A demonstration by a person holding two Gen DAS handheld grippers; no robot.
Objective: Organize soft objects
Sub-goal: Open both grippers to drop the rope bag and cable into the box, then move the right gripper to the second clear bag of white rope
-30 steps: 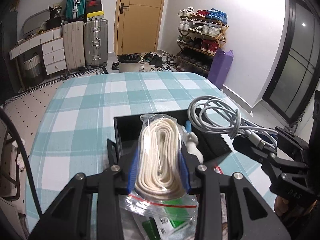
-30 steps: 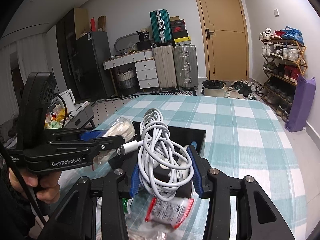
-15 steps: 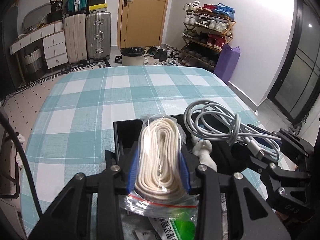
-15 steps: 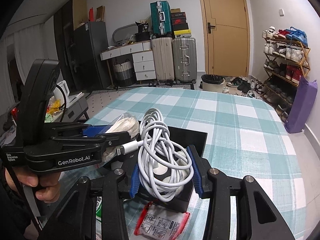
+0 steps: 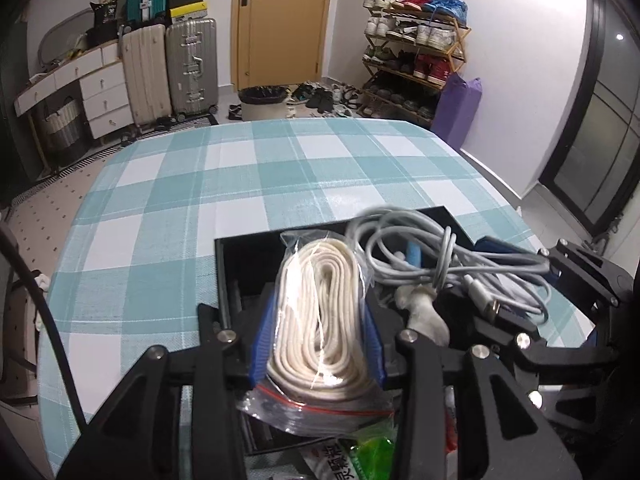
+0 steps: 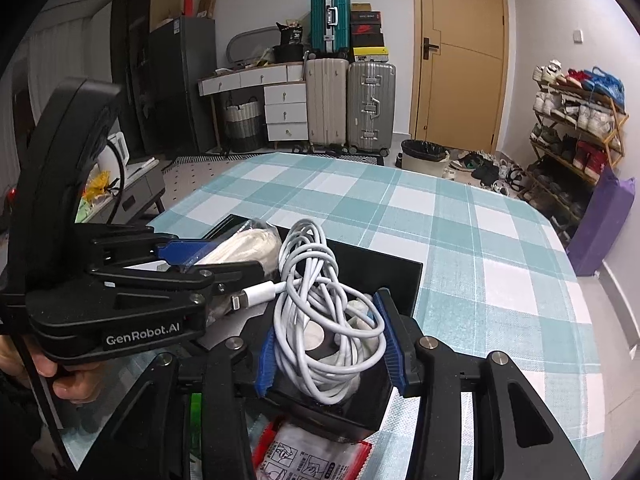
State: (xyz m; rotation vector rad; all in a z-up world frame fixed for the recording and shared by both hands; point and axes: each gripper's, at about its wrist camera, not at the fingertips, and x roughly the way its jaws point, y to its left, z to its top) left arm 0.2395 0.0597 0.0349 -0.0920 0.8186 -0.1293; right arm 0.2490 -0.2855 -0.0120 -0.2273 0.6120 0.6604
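A clear bag of cream rope sits between the blue pads of my left gripper, over the left part of a black box. The jaws are opening, but the pads still touch the bag. Beside it, my right gripper holds a coil of white cable over the box's right part. Its jaws are also opening, with the coil still between the pads. Each gripper shows in the other's view: the right gripper with its cable, and the left gripper in a hand.
The box stands near the front of a teal and white checked tablecloth. A white soft item and a blue one lie inside it. A red-edged packet and a green packet lie in front of it.
Both grippers have come forward and down over the black box with their loads. The jaws of both have widened a little.
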